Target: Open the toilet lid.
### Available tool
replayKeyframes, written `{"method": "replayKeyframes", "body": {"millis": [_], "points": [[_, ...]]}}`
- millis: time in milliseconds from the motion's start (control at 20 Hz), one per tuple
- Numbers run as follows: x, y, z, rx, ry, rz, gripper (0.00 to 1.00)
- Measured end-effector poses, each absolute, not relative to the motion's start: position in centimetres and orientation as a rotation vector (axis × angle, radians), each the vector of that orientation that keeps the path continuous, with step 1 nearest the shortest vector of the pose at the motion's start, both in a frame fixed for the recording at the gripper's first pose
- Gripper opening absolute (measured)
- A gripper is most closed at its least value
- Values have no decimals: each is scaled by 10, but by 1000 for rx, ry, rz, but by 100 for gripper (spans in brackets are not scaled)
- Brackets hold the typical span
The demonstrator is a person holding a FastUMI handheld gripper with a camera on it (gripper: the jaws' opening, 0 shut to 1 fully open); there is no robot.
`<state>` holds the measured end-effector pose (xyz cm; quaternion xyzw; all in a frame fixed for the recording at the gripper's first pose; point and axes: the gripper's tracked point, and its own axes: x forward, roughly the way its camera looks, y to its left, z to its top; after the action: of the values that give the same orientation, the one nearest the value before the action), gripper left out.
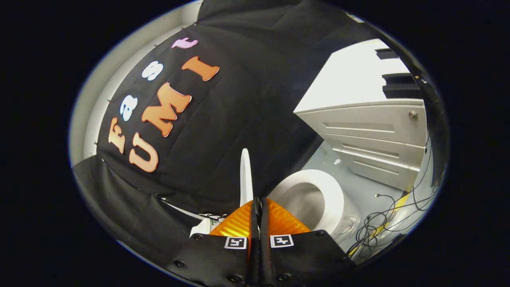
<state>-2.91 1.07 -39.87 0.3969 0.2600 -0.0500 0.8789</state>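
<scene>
1 upright lid between tool fingers

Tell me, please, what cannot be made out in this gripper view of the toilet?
- Toilet lid, raised edge-on: its lower end is hidden behind the gripper, whose jaws look pressed on it.
- Toilet hinge and tank: hidden by the gripper body.
- Toilet bowl: its near side is covered by the gripper.
- Cables on the floor: too tangled to trace.
</scene>
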Motion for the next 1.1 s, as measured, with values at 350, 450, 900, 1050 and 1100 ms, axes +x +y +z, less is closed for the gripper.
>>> {"method": "replayKeyframes", "body": {"millis": [350, 450, 900, 1050, 1100], "points": [[-25, 52, -361, 666, 546, -81, 8], [-24, 66, -350, 620, 541, -74, 8], [-21, 122, -311, 509, 515, -64, 8], [-20, 147, -298, 461, 506, -42, 8], [-21, 156, -293, 441, 504, -31, 8]]}}
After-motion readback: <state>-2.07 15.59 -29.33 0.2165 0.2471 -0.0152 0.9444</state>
